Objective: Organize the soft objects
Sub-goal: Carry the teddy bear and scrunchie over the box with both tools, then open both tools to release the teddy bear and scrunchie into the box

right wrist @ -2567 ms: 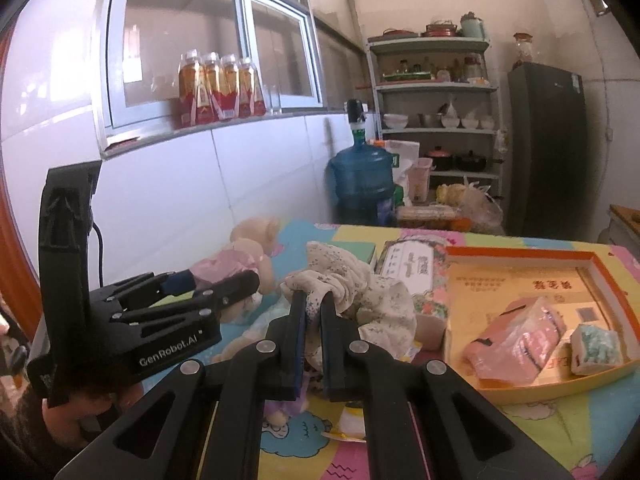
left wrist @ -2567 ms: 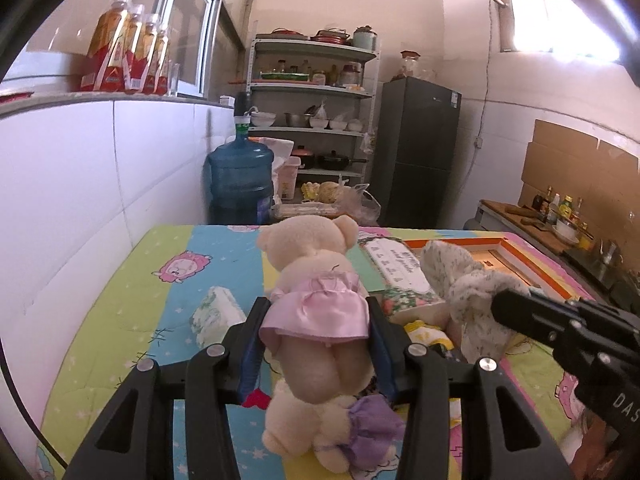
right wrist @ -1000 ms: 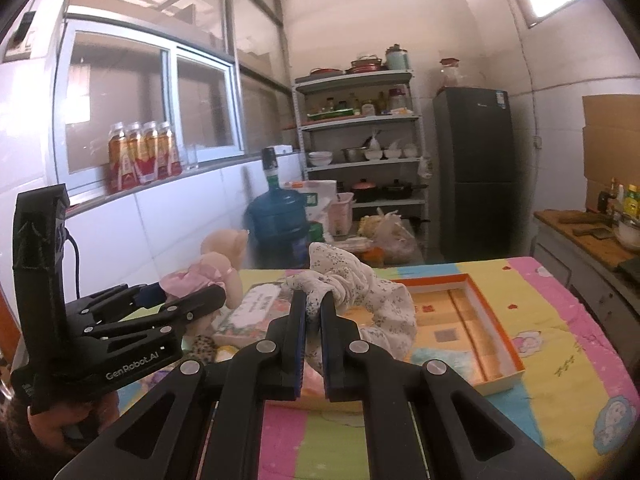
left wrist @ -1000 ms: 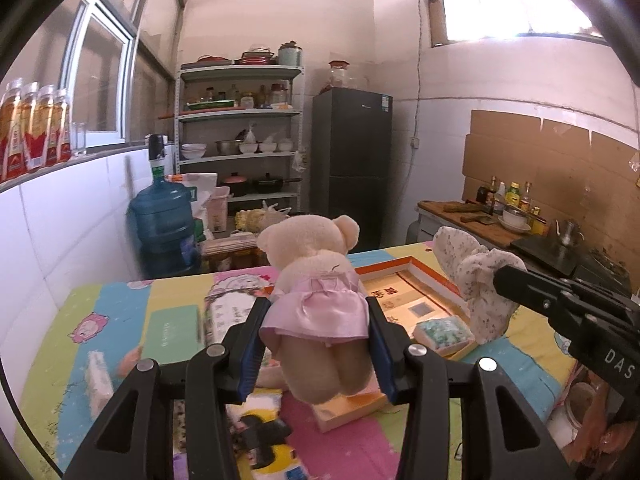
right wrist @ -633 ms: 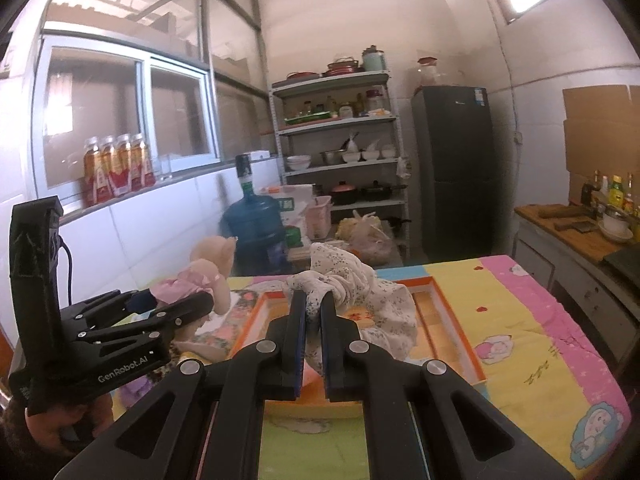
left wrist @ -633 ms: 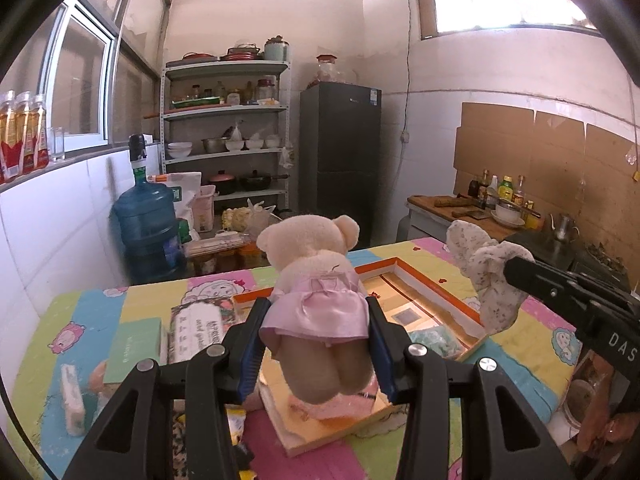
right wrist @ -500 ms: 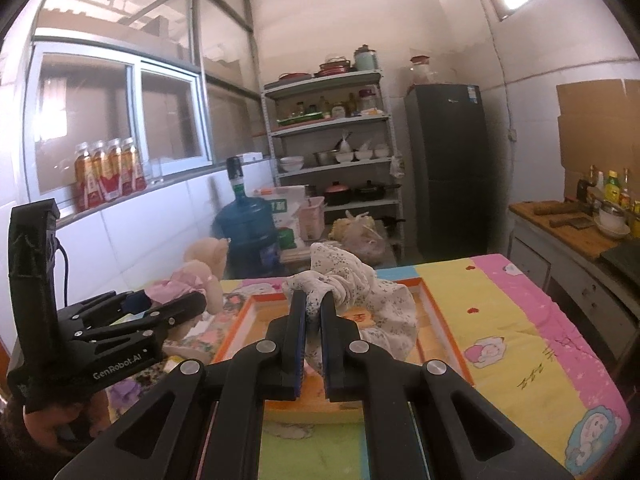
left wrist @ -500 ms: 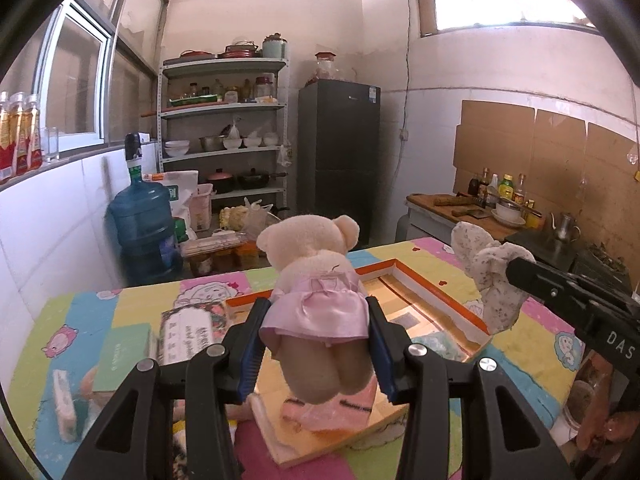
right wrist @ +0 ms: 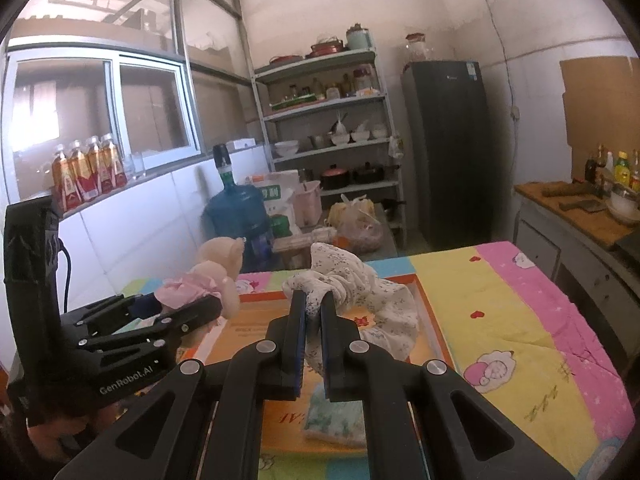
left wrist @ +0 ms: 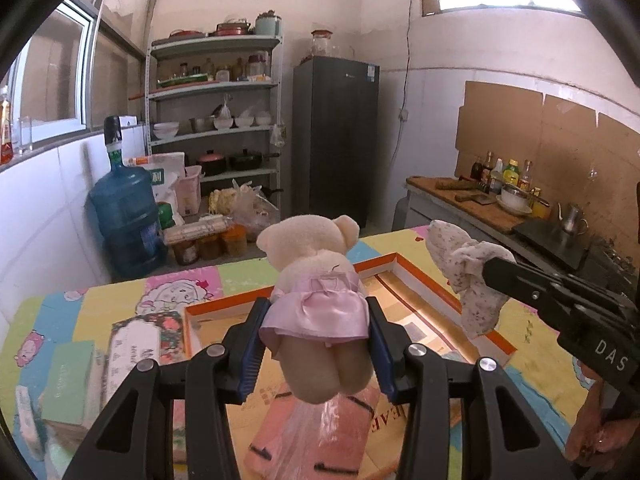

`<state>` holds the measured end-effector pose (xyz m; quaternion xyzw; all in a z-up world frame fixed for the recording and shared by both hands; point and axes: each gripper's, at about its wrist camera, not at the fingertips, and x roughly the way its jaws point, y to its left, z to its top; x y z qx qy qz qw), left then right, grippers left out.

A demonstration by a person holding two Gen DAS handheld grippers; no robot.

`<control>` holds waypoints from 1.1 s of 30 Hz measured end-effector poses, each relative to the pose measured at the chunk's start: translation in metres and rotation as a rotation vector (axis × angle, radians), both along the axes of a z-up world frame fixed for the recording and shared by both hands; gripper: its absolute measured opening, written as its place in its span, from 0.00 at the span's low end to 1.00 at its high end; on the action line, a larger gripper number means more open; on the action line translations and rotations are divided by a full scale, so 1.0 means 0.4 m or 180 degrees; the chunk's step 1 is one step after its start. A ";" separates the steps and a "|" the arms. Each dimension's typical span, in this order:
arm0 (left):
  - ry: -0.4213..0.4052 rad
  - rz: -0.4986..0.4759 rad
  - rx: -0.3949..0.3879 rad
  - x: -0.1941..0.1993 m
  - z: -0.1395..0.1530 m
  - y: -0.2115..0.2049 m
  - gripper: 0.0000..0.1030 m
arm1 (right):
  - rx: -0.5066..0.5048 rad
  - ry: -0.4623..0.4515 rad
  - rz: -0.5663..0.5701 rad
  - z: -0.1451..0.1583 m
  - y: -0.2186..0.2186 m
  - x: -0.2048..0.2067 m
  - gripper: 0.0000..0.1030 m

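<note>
Above the orange-rimmed tray, my left gripper clamps the pink-skirted teddy bear at its waist while my right gripper, nearly closed, pinches the floral cloth over the tray's right side.

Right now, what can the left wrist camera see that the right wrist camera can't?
Only the left wrist view shows the pink plastic bag lying in the tray under the teddy, a kettle on the counter, and the boxes beside the tray.

Only the right wrist view shows the row of red drink bottles on the window ledge and the small green packet in the tray.

Both show the teddy bear held in the left gripper, the flowered cloth pinched in the right gripper, the orange tray, the blue water jug, the shelves and the fridge.
</note>
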<state>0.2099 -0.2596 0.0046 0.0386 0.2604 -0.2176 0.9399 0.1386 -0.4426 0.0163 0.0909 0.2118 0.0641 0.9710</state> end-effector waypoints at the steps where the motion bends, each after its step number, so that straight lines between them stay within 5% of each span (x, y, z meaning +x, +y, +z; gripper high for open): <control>1: 0.0023 0.0006 0.0003 0.011 -0.004 -0.005 0.46 | -0.0002 0.0017 0.0011 -0.005 -0.002 0.011 0.06; 25: 0.0662 -0.0023 0.0107 0.167 -0.130 -0.065 0.46 | 0.0205 0.0549 0.0166 -0.156 -0.035 0.216 0.07; 33: 0.0783 -0.0072 0.0126 0.173 -0.148 -0.076 0.52 | 0.0229 0.0645 0.0150 -0.174 -0.038 0.221 0.17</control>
